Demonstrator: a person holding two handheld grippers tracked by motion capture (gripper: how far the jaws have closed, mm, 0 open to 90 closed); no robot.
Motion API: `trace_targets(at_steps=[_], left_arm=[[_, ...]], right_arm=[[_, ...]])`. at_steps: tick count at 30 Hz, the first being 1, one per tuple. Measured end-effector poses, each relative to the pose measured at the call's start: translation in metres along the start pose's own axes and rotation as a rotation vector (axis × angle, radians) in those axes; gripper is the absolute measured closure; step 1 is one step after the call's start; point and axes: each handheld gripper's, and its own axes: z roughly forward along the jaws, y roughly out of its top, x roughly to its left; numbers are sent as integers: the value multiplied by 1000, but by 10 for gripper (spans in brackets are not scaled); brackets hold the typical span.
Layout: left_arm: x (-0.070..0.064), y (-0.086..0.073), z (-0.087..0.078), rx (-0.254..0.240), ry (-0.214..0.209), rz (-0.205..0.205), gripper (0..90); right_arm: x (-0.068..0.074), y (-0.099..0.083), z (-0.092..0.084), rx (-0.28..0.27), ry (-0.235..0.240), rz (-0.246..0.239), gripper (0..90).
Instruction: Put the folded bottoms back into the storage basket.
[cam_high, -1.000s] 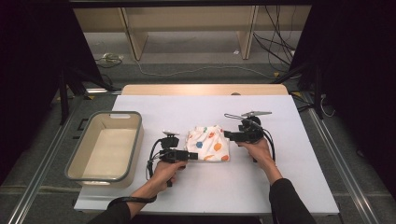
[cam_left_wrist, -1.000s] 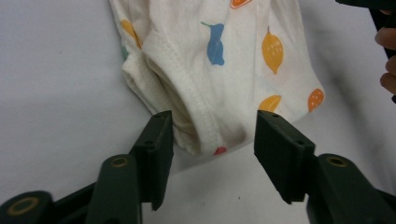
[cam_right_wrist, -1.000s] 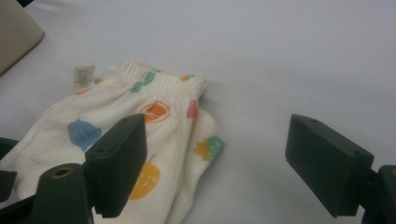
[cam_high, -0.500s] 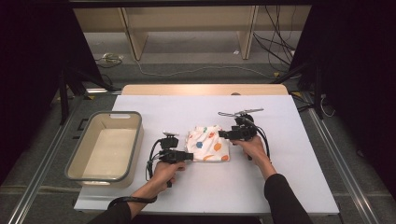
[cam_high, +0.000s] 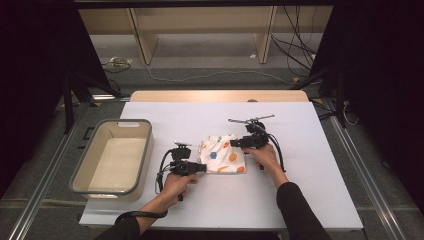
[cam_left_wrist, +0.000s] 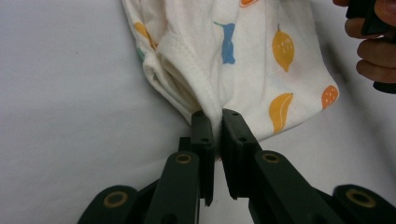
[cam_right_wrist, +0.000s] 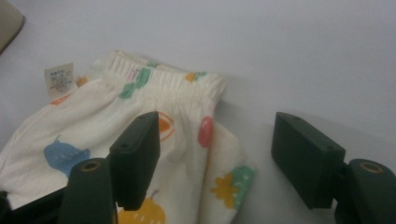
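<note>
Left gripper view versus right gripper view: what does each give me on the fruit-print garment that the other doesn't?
Left gripper view: the left gripper shut, pinching a fold at the edge of the fruit-print garment; fingers of the other hand beyond. Right gripper view: the ribbed waistband, a care label, and the right gripper open, one jaw over the cloth, the other over the table. Both: the garment on the white table.

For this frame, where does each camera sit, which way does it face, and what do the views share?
High view: above the person's side, facing forward and down on the table; both forearms and tongs show.
Left gripper view: rides the left tongs, looking along shut jaws pinching the fruit-print garment; the other hand's fingers show at the right edge.
Right gripper view: rides the right tongs, jaws apart over the garment's waistband.
Shared: all three show the garment.
</note>
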Motion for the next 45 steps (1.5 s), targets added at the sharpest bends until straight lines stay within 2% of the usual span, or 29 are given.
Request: trace_targets(at_steps=[3,8,13,17,27,32,37,45], left_arm=[[0,0,-1,2,0,7,834],[2,-1,-1,0,-3,8,834],[2,-1,-2,-1,-5,9,833],[3,-1,-3,4,-8,17,835],[5,3,-16,-19,-18,29,840],[2,5,-27,-39,-25,58,839],[1,5,-37,-50,-39,70,839],[-1,8,-50,-73,-53,92,837]], right_arm=[[2,0,1,2,6,-5,453],[4,0,3,10,30,-6,560],[5,-2,5,26,62,15,689],[6,-2,6,44,67,12,808],[18,4,-8,2,86,-4,832],[28,11,-18,-34,107,-2,833],[41,16,-28,-60,101,-32,833],[52,22,-39,-88,107,-46,834]])
